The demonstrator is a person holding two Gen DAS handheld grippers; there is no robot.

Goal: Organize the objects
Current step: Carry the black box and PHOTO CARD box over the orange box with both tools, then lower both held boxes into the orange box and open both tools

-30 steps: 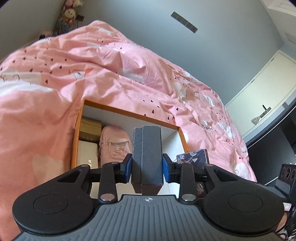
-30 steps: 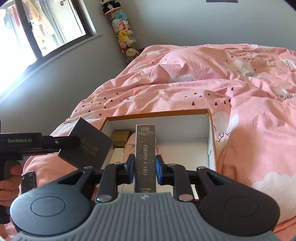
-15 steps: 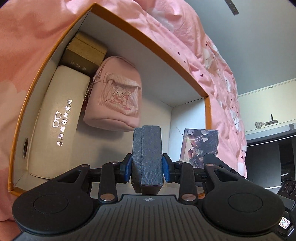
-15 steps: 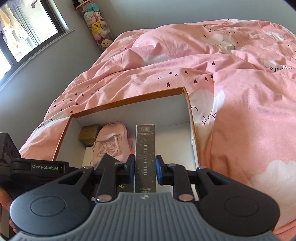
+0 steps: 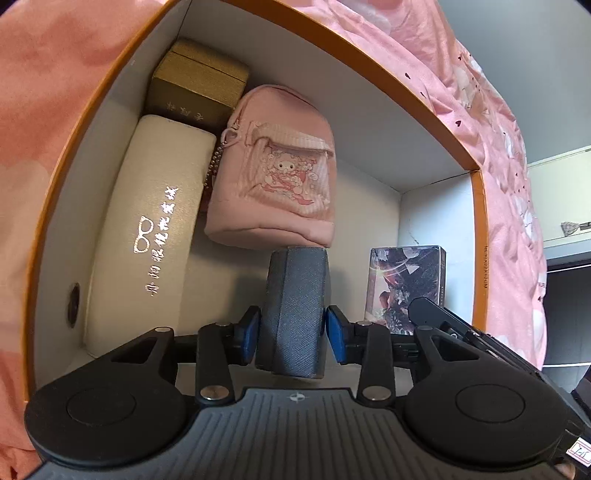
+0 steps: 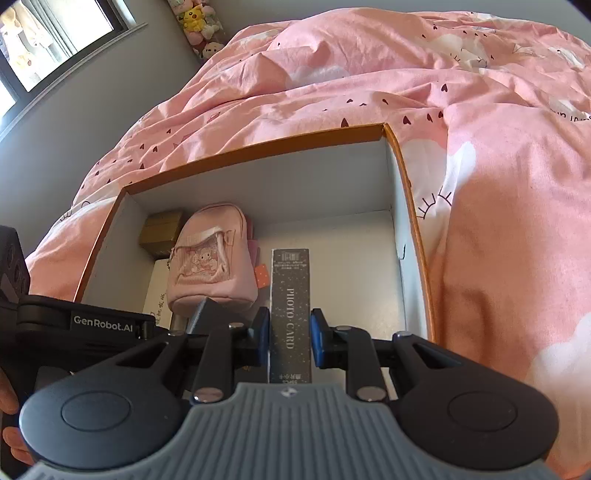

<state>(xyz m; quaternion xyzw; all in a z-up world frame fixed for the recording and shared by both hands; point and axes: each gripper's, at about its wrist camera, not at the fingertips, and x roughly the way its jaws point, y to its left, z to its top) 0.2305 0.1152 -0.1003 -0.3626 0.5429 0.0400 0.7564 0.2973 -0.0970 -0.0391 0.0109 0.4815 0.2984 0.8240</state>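
The open cardboard box (image 5: pixel 476 206), with orange rim and white inner walls, lies on the bed under a pink printed duvet (image 6: pixel 480 110); along its left wall lies a long cream case (image 5: pixel 147 236), smooth, with rounded ends and shiny letters; in the far left corner stands a small gold box (image 5: pixel 195 88) with ribbed faces; beside them lies a soft pink pouch (image 5: pixel 277 181) shaped like a little backpack, with a bead chain; near the box's near edge stands the dark textured box (image 5: pixel 295 310), a grainy upright block between the blue pads of the left claw (image 5: pixel 293 334); the jaws are opening and thin gaps show on both sides; toward the right wall leans a glossy printed card pack (image 5: pixel 406 280), seen only by the left camera; the right claw (image 6: pixel 288 341) is clamped on a slim dark photo card box (image 6: pixel 290 306), above the box's empty right half; only the right camera shows the window (image 6: pixel 44 37) and plush toys (image 6: pixel 199 22).
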